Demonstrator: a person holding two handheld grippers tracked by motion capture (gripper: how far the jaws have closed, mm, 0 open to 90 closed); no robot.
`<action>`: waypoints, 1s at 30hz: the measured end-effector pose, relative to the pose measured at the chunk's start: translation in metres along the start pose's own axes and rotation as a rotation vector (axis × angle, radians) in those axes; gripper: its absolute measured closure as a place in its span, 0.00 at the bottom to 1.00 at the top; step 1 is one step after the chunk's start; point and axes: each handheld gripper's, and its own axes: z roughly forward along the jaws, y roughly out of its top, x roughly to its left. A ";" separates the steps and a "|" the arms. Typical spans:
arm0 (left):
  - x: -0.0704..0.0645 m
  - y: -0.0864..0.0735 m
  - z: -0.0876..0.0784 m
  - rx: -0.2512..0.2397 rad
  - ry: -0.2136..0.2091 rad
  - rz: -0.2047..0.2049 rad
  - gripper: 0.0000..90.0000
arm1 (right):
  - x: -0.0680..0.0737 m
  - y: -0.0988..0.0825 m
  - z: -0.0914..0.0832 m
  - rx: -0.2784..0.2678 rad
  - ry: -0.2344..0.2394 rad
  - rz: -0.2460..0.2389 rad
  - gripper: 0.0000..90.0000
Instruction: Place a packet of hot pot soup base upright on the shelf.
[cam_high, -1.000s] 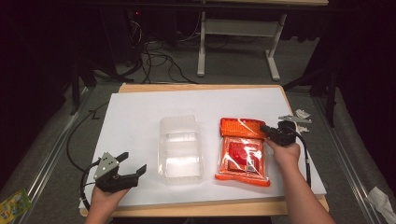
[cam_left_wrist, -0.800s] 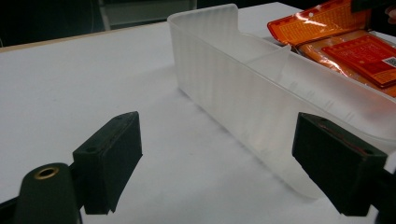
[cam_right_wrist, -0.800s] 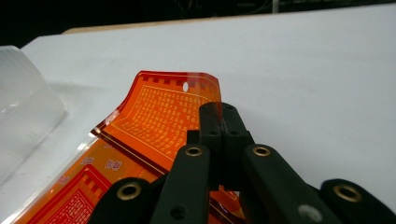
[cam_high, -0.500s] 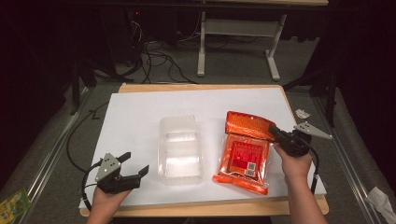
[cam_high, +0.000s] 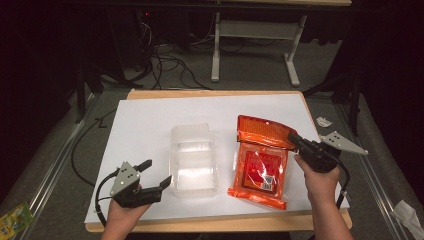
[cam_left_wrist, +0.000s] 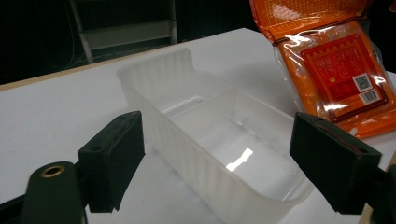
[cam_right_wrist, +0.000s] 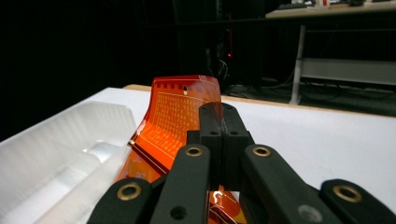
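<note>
An orange snack bag (cam_high: 260, 160) lies right of centre on the white table sheet, its top end lifted off the surface. My right gripper (cam_high: 294, 138) is shut on the bag's upper right edge, and in the right gripper view the jaws pinch the orange film (cam_right_wrist: 180, 112) between their pads. A clear plastic tray (cam_high: 193, 159) sits empty at mid-table. My left gripper (cam_high: 156, 173) stands open at the front left, just left of the tray's near corner. In the left gripper view the tray (cam_left_wrist: 210, 140) lies ahead between the two spread jaws, with the bag (cam_left_wrist: 336, 70) beyond.
The white sheet (cam_high: 145, 125) covers a wooden tabletop. Small scraps (cam_high: 324, 121) lie off the sheet's right edge. A white desk frame (cam_high: 255, 45) and cables stand on the floor behind. A green packet (cam_high: 14, 219) lies on the floor at the front left.
My right gripper has risen and pulled back towards the right, lifting and folding up the bag's top end. My left gripper has drifted up and nearer the tray.
</note>
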 end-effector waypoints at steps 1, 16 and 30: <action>-0.003 0.003 0.003 0.000 -0.003 -0.001 0.21 | 0.003 0.001 -0.002 -0.005 0.006 0.000 1.00; -0.037 0.048 0.060 0.011 -0.083 0.001 0.23 | 0.040 0.021 -0.021 -0.088 0.108 -0.076 1.00; -0.056 0.088 0.136 0.023 -0.192 -0.021 0.25 | 0.053 0.026 -0.026 -0.114 0.162 -0.105 1.00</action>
